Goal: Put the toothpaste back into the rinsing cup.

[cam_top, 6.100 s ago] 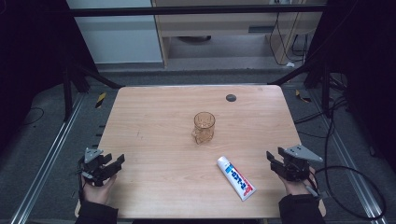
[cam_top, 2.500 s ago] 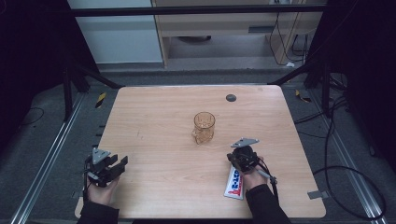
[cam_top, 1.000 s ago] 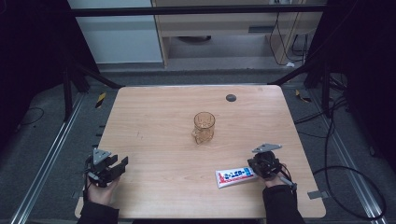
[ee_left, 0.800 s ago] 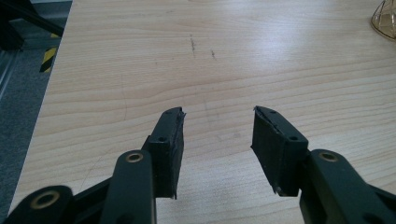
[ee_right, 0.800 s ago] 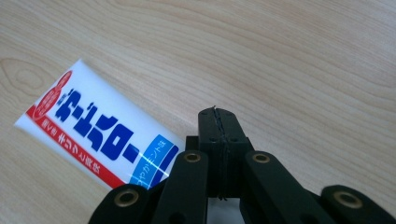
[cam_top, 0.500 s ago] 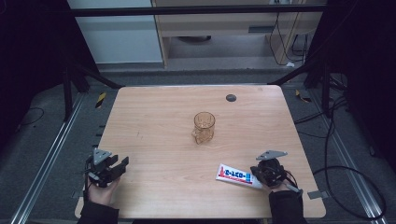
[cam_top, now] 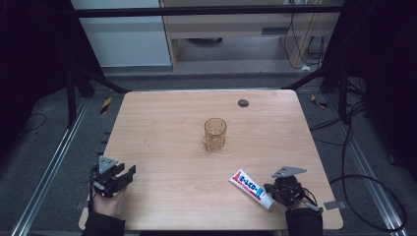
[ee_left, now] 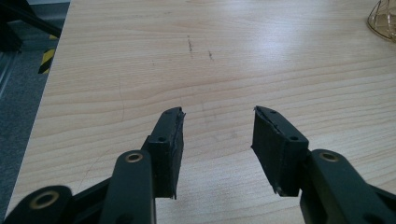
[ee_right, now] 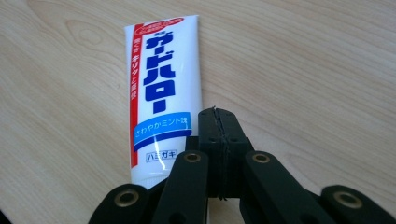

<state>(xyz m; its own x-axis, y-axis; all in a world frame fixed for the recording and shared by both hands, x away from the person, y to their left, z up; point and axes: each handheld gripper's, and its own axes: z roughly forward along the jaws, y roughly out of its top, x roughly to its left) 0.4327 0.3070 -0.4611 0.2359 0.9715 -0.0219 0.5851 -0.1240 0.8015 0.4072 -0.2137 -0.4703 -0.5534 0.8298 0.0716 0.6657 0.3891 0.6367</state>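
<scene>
A white toothpaste tube (cam_top: 252, 187) with blue and red print lies slantwise on the wooden table (cam_top: 167, 142) near the front right. My right gripper (cam_top: 272, 193) sits at the tube's lower right end. In the right gripper view its jaws are pressed together, the right gripper (ee_right: 217, 113) is shut with nothing seen between them, and the tube (ee_right: 161, 93) runs alongside and under the left jaw. My left gripper (cam_top: 128, 173) rests at the front left corner; the left gripper (ee_left: 217, 116) stands open over bare wood. An amber glass mug (cam_top: 215, 133) stands upright mid-table.
A small dark disc (cam_top: 243, 103) lies near the table's far edge. The mug's rim (ee_left: 384, 19) peeks in at the top right of the left gripper view. Dark floor, rails and cables surround the table.
The right gripper came in from the right edge to the tube. The tube has swung from upright to sideways to its present slant, shifting right. The left gripper has barely moved.
</scene>
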